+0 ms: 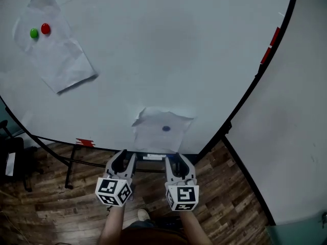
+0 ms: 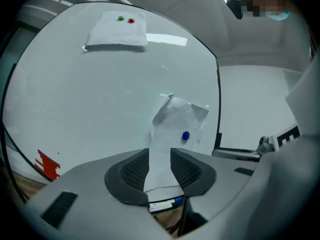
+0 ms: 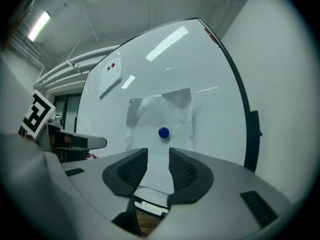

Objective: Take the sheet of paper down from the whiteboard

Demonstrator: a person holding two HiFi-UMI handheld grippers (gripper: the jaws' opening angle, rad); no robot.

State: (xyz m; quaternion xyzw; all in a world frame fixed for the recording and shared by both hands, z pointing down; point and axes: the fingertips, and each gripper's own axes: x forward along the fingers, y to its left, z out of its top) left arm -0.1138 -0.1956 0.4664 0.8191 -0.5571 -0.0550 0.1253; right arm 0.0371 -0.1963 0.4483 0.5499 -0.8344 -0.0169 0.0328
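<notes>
- Two claws are held side by side just below the lower edge of the whiteboard (image 1: 153, 60): the left claw (image 1: 126, 157) and the right claw (image 1: 176, 161), each carried in one hand.
- Left claw (image 2: 160, 164): released, jaws set apart, nothing pressed between the pads; the sheet is seen beyond the gap.
- Right claw (image 3: 158, 161): released, jaws likewise apart, and nothing is gripped.
- One sheet of paper (image 1: 162, 131), crumpled, is fixed low on the whiteboard near its bottom edge, directly ahead of both claws, and is pinned by a single blue magnet (image 1: 166, 128) near its middle. Its upper corners are curled away from the board.
- A second sheet (image 1: 61, 55), also creased, is fixed at the upper left of the whiteboard, well apart from the first. It is pinned by a green magnet (image 1: 33, 33) and a red magnet (image 1: 45, 28) set just beside each other.
- A wooden floor (image 1: 230, 198) is seen beneath the board.
</notes>
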